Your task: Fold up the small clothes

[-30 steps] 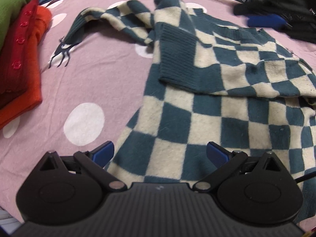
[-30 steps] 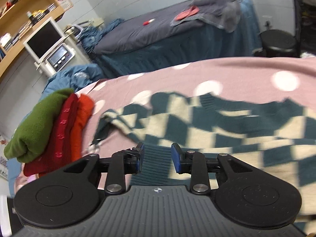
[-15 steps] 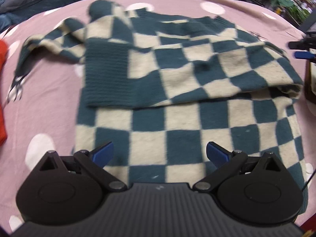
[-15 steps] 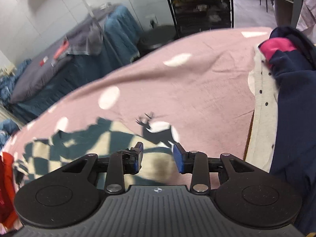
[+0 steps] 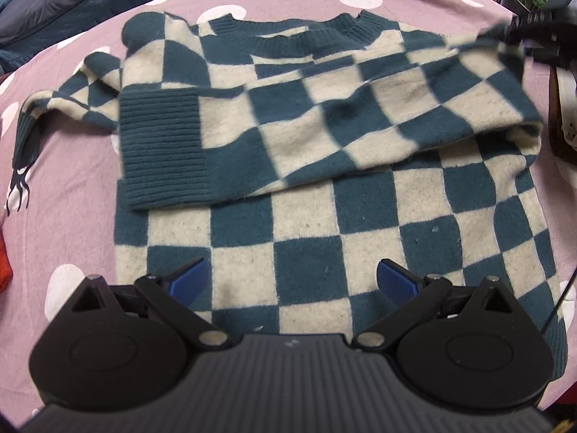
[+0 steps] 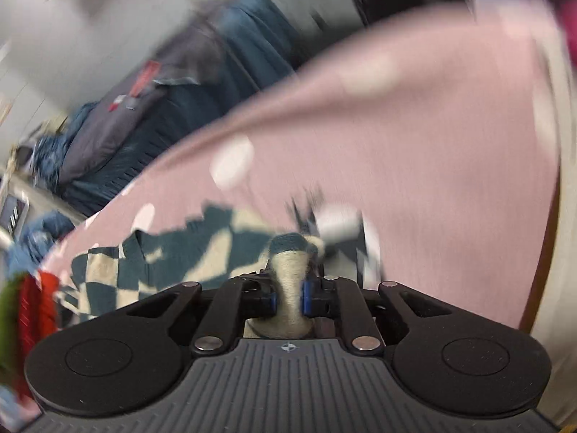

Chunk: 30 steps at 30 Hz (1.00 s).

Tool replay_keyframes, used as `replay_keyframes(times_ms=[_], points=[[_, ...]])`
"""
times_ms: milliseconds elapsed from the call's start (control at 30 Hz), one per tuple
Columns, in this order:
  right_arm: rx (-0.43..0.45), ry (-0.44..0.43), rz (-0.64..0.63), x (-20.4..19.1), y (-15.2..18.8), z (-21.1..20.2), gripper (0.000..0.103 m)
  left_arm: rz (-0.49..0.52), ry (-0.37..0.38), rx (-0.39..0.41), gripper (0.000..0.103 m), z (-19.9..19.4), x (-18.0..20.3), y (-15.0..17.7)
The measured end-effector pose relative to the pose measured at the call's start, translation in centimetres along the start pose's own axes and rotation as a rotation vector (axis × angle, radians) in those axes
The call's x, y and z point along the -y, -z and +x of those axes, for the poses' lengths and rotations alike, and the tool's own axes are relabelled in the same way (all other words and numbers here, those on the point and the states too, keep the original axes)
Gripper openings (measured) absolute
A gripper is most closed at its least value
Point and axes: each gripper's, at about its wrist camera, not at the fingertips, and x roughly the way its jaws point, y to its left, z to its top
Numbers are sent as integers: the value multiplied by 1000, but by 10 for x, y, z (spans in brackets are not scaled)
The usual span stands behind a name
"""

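Nearest to us in the left wrist view, our left gripper (image 5: 291, 281) hangs over the lower body of the one teal-and-cream checked knit sweater (image 5: 324, 216), its two blue-tipped fingers (image 5: 187, 277) spread wide with only flat knit below the gap and nothing caught between them. The sweater lies spread on the pink cloth with white dots (image 5: 72, 195) that covers the table. One sleeve is folded across the chest, its ribbed teal cuff (image 5: 162, 144) lying on the body towards the left; the other sleeve (image 5: 68, 101) trails off to the left onto the cloth, just beside a small dark printed figure (image 5: 18, 187). Further on sits the ribbed neckline (image 5: 306, 32). At the far right corner the shoulder of the sweater is lifted, blurred, by a dark gripper shape.

In the right wrist view, our right gripper (image 6: 288, 297) has just been closing and now pinches a bunched roll of the sweater's cream and teal knit (image 6: 288, 270) between its two blue pads (image 6: 307, 296), the fabric rising out of the jaws. Beyond it the rest of the sweater stretches left. At the left edge a stack of red and green folded garments (image 6: 32, 296) shows, too blurred to count. Farther off stands a bed with blue and grey covers (image 6: 173, 101).
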Motion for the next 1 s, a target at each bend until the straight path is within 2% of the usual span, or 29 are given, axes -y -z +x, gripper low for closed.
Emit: replay_keyframes(times_ms=[133, 200, 267, 300, 333, 367, 400, 433, 500, 600, 667, 800, 867, 933, 1000], points=[[118, 178, -336, -34, -24, -6, 20, -6, -6, -1, 101, 0, -2, -1], [102, 217, -402, -36, -28, 6, 22, -5, -2, -2, 101, 0, -1, -2], [54, 236, -446, -36, -26, 25, 29, 3, -3, 1, 101, 1, -1, -3], [-1, 232, -437, -33, -24, 34, 33, 8, -3, 0, 101, 1, 0, -3], [-44, 249, -414, -31, -23, 39, 46, 12, -6, 0, 101, 1, 0, -2], [-53, 277, -387, -30, -23, 38, 49, 13, -9, 2, 101, 0, -1, -2], [-30, 300, -362, -29, -20, 30, 60, 10, -15, 6, 101, 0, -3, 0], [-1, 310, -334, -26, -18, 20, 77, 5, -21, 7, 101, -1, -5, 1], [47, 295, -282, -21, -10, -7, 86, -16, -33, 3, 101, 1, -12, 2], [72, 217, -248, -19, 7, -40, 86, -53, -38, -2, 101, 3, -23, 3], [61, 187, -286, -21, 25, -56, 85, -71, -40, -4, 101, 5, -29, 3], [12, 195, -397, -28, 63, -66, 84, -73, -41, -7, 101, 7, -33, 0], [-31, 184, -397, -23, 74, -61, 77, -66, -41, 3, 101, 7, -31, -2], [-74, 186, -398, -19, 80, -51, 59, -52, -40, 7, 101, 7, -30, -5], [-96, 225, -389, -15, 82, -40, 57, -35, -52, 17, 101, 6, -28, -9]])
